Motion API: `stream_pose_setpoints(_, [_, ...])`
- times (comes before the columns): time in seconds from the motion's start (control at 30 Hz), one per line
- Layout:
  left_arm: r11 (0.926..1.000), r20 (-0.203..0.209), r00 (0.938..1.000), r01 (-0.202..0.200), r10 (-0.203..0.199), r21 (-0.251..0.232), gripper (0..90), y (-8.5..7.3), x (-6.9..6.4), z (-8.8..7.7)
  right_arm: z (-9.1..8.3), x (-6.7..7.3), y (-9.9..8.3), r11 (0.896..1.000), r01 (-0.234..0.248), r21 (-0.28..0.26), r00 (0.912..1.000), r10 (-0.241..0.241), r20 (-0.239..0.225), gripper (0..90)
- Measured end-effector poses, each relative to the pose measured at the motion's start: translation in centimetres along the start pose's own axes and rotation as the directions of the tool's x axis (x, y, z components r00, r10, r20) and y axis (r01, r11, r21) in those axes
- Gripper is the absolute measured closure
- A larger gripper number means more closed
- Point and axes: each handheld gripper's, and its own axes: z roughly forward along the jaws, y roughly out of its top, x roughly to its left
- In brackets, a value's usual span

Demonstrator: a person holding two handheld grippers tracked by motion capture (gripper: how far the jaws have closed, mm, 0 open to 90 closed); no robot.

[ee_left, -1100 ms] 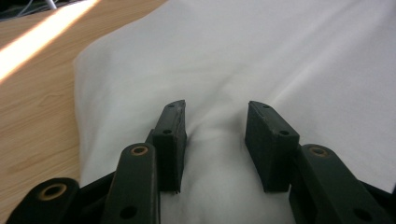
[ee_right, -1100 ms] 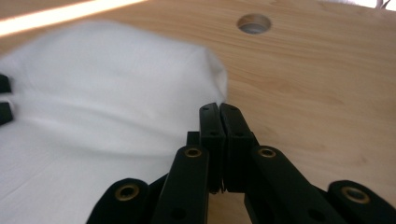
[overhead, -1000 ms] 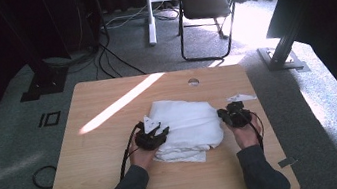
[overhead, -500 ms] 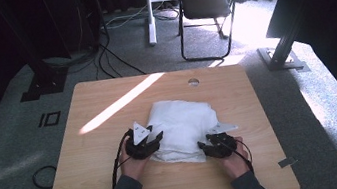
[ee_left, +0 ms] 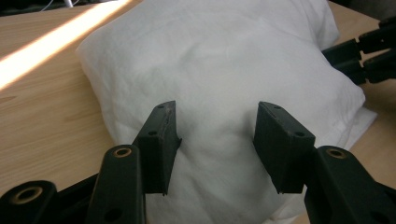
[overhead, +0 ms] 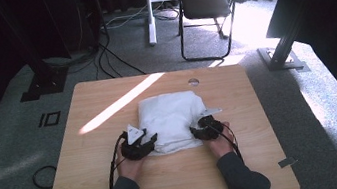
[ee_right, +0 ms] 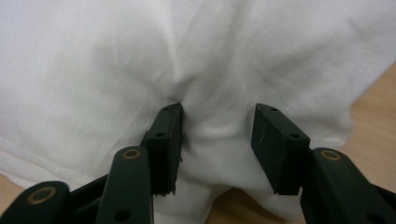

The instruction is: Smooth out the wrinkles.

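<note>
Two hand-held grippers, left gripper (overhead: 139, 144) and right gripper (overhead: 205, 128), flank a white pillow (overhead: 171, 120) on a wooden table (overhead: 87, 137).

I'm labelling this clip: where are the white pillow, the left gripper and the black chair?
white pillow (overhead: 170, 113), high view, middle of its top.
left gripper (overhead: 149, 140), high view, between its fingertips at the pillow's near left corner.
black chair (overhead: 204, 4), high view, its seat.

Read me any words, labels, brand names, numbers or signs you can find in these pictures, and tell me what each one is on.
There is no readable text.
White folded cloth: plain, no tag or print in view.
Wooden table: bare wood, no lettering.
Left gripper and right gripper: black jaws, no markings.
Floor mark: a square outline, a shape rather than writing.
</note>
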Motion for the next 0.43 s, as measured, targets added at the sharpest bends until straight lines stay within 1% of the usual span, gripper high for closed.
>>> stream_pose_setpoints(0.03, [0.9998, -0.004, 0.9999, 0.017, -0.017, -0.008, 48.2, 0.2, 0.3, -0.2, 0.1, -0.2, 0.2, 1.000, -0.004, -0.010, 1.0000, 0.004, -0.001, 47.9])
stream_pose_setpoints(0.07, [0.9995, -0.013, 0.9996, 0.025, -0.025, -0.019, 47.4, 0.5, 0.6, -0.6, -0.1, -0.3, 0.3, 1.000, -0.023, -0.013, 0.9997, 0.023, -0.006, 44.6])
stream_pose_setpoints(0.13, [0.9977, -0.028, 0.9989, 0.037, -0.038, -0.058, 44.8, 0.8, 1.0, -2.0, -1.3, -0.9, 0.2, 0.996, -0.078, -0.045, 0.9962, 0.076, -0.043, 38.5])
stream_pose_setpoints(0.17, [0.9964, -0.035, 0.9985, 0.039, -0.042, -0.075, 43.6, 0.9, 1.3, -2.7, -2.2, -1.2, 0.0, 0.993, -0.090, -0.071, 0.9951, 0.087, -0.046, 36.6])
stream_pose_setpoints(0.23, [0.9939, -0.052, 0.9975, 0.043, -0.048, -0.102, 43.0, 1.0, 1.9, -4.2, -4.5, -1.8, -0.9, 0.986, -0.099, -0.134, 0.9947, 0.094, -0.042, 33.8])
stream_pose_setpoints(0.27, [0.9925, -0.057, 0.9967, 0.051, -0.058, -0.111, 42.9, 1.0, 2.2, -4.8, -5.5, -2.1, -1.4, 0.982, -0.107, -0.155, 0.9941, 0.102, -0.039, 32.0])
stream_pose_setpoints(0.3, [0.9925, -0.057, 0.9967, 0.051, -0.058, -0.111, 42.9, 1.0, 2.2, -4.8, -5.5, -2.1, -1.4, 0.982, -0.107, -0.155, 0.9941, 0.102, -0.039, 32.0])
stream_pose_setpoints(0.33, [0.9904, -0.072, 0.9950, 0.060, -0.069, -0.124, 42.9, 0.9, 2.8, -5.9, -6.6, -2.5, -2.0, 0.978, -0.115, -0.175, 0.9932, 0.110, -0.037, 31.3])
stream_pose_setpoints(0.37, [0.9883, -0.081, 0.9936, 0.067, -0.079, -0.137, 42.9, 0.8, 3.1, -6.5, -8.5, -3.4, -3.3, 0.969, -0.125, -0.213, 0.9921, 0.123, -0.023, 28.0])
stream_pose_setpoints(0.43, [0.9851, -0.095, 0.9912, 0.077, -0.092, -0.154, 42.8, 0.8, 3.6, -7.4, -10.5, -4.6, -4.5, 0.961, -0.143, -0.237, 0.9893, 0.146, -0.007, 26.3])
